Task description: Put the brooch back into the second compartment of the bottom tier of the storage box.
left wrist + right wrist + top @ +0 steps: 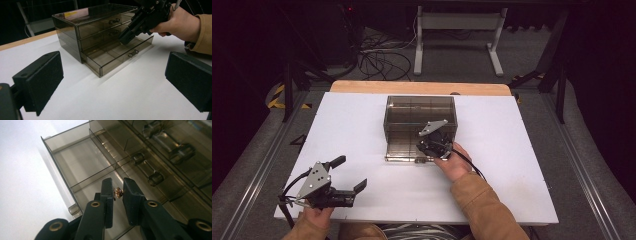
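Observation:
A smoky clear three-drawer box (419,107) stands mid-table, and its bottom drawer (402,149) is pulled out toward me. My right gripper (424,147) hangs tilted down over the drawer's right part. In the right gripper view the right gripper (117,186) is shut on a small gold stud (117,192), above a divided compartment of the drawer (75,157). My left gripper (349,173) rests near the table's front left corner, its jaws wide apart and holding nothing. From the left gripper view, the box (95,25) and the right gripper (125,38) lie beyond its pads (40,80).
The white table top (512,150) has bare room to the left, right and front of the box. A wooden edge (362,86) runs along the back. Cables and a white desk frame (457,30) sit on the floor behind.

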Demonstrator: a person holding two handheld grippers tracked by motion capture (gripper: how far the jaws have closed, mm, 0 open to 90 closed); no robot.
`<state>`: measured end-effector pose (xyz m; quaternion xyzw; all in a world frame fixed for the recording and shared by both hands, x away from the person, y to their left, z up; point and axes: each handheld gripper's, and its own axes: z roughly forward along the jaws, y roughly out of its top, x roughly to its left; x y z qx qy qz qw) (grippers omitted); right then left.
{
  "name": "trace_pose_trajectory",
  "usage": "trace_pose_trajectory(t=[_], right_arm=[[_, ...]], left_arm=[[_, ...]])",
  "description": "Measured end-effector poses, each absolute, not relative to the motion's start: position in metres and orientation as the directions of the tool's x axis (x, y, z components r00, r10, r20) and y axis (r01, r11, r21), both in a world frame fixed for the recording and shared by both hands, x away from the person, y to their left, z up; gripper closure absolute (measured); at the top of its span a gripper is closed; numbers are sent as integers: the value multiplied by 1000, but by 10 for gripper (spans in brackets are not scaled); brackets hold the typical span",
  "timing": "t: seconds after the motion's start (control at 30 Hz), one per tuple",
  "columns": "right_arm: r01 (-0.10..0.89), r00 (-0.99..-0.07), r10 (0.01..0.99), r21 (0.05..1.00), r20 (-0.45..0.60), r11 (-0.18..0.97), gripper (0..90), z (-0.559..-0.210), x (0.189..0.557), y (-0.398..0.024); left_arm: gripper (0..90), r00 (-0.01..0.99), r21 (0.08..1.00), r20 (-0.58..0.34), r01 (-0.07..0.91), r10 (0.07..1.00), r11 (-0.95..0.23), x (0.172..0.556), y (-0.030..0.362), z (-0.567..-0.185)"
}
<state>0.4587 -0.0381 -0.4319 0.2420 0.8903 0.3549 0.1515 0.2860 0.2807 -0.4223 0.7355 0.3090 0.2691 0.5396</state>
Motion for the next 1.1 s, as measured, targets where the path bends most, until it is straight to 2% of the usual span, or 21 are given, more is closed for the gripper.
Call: trace_pose_trajectory(t=[0.83, 1.1], right_arm=[[340, -839, 537, 682, -92, 648, 791, -439, 461, -34], [333, -840, 534, 688, -93, 644, 738, -437, 459, -34]], left_arm=[[26, 663, 960, 72, 157, 745, -233, 286, 281, -422], [26, 663, 960, 74, 156, 745, -234, 286, 281, -422]])
